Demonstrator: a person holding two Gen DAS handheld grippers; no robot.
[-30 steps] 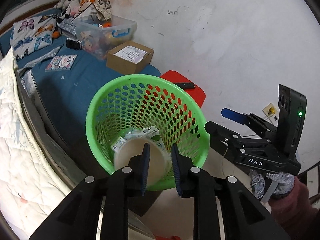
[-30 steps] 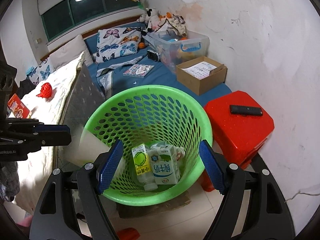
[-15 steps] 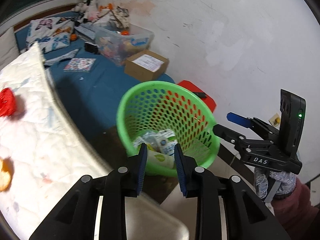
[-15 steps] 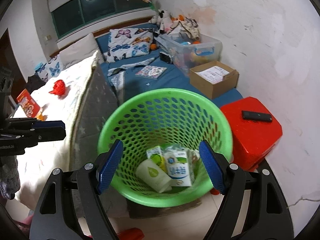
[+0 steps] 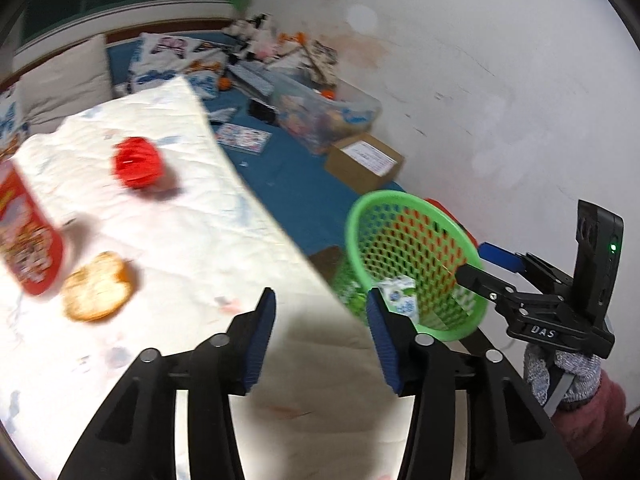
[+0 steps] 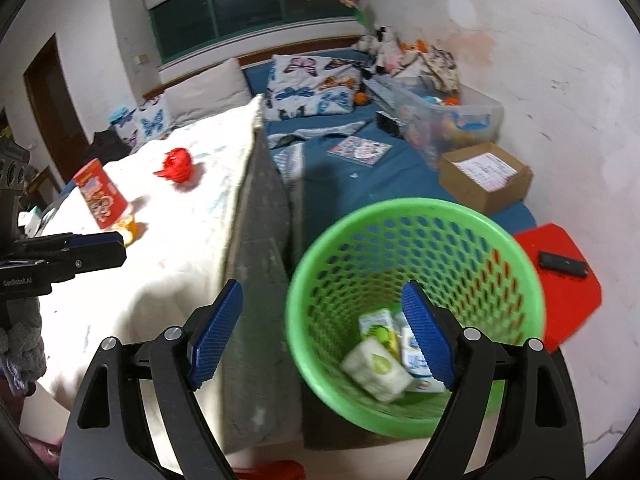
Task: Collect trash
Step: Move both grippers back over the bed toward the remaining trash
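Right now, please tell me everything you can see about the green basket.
The green basket looks like plastic: round, wider at its solid rim, with walls full of small holes. It stands upright on the floor, close beside the bed's end, with a red stool on its other side. In its bottom lie a paper cup on its side and some drink cartons. No gripper touches it.

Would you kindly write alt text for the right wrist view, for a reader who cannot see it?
The open right gripper hangs empty above a green perforated basket holding a paper cup and milk cartons beside a bed. On the white quilt lie a crumpled red wrapper, a red snack box and an orange peel, with the left gripper reaching in from the left.
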